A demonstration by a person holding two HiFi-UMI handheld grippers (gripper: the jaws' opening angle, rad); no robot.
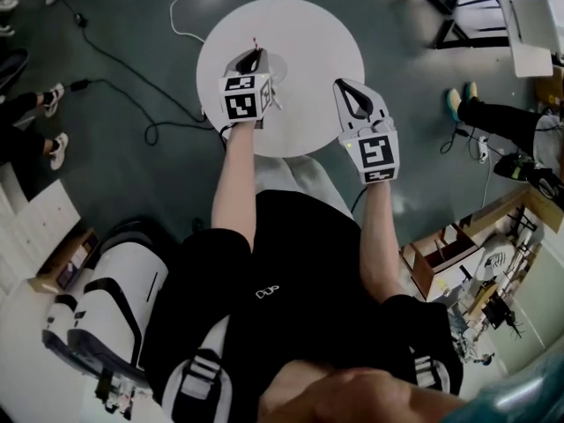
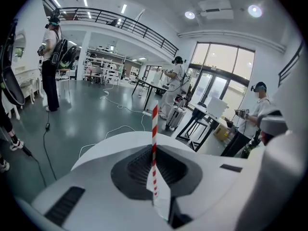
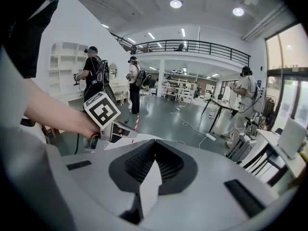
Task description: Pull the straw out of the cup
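Grip check: left gripper (image 1: 254,56) clamped on straw (image 2: 155,124); right gripper (image 1: 345,85) closed, empty.
Head view: both grippers sit over the round white table (image 1: 308,33) at upper centre of frame, the left one on the table's left half, the right one near its lower right edge, well apart. Left gripper view: the 2 jaws are drawn together on the red-and-white straw, which stands upright at frame centre with its top rising above the jaw tips. Right gripper view: the 2 jaws meet at the tips with nothing between them. The left gripper shows at middle left, the straw's striped end poking out past its tips.
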